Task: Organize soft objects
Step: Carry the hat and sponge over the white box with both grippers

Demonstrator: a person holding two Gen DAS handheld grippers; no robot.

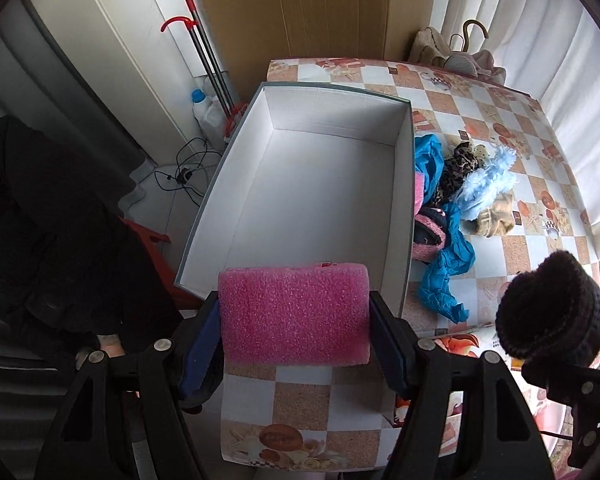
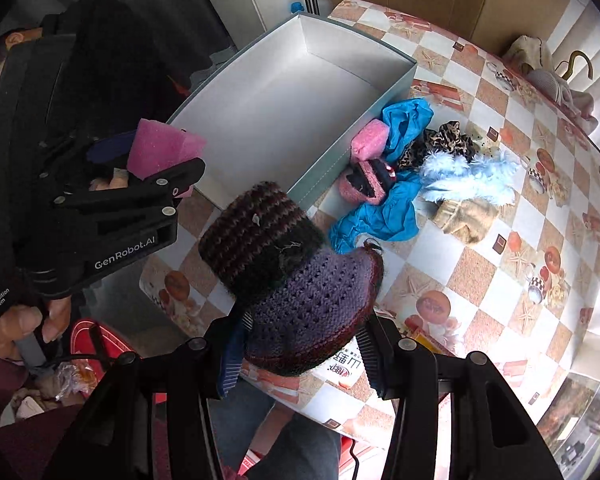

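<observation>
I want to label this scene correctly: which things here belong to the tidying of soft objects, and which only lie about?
Belong to the job:
- pink foam block in left gripper
- dark knitted wool hat in right gripper
- open white cardboard box
- blue cloth
- fluffy light-blue piece
- leopard-print fabric

Just lying about:
- red-handled mop poles
- white plastic bottle
- wooden hanger
</observation>
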